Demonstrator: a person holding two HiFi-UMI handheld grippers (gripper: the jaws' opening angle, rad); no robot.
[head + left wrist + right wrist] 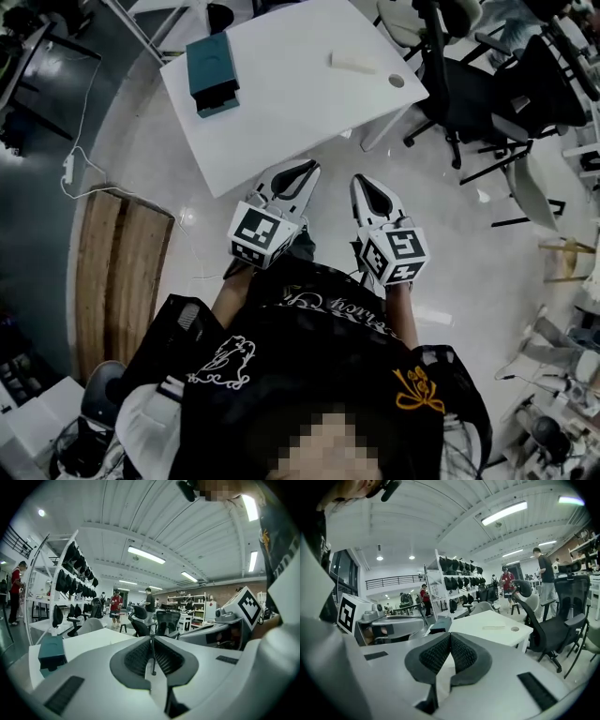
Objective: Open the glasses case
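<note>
On the white table (291, 112), a teal box-shaped case (214, 73) lies at the far left; it also shows in the left gripper view (51, 652). A slim pale oblong (354, 63) rests at the table's far right, seen again in the right gripper view (493, 627). Both grippers hang over the floor, short of the table's near edge and side by side. My left gripper (305, 171) has its pads pressed together with nothing between them (152, 641). My right gripper (367, 185) is likewise shut and empty (450, 637).
A round cable hole (397, 81) sits near the table's right corner. A black office chair (459, 84) stands right of the table. A wooden board (117, 272) and a white cable with a power strip (68, 169) lie on the floor at left. People stand by shelves in the distance.
</note>
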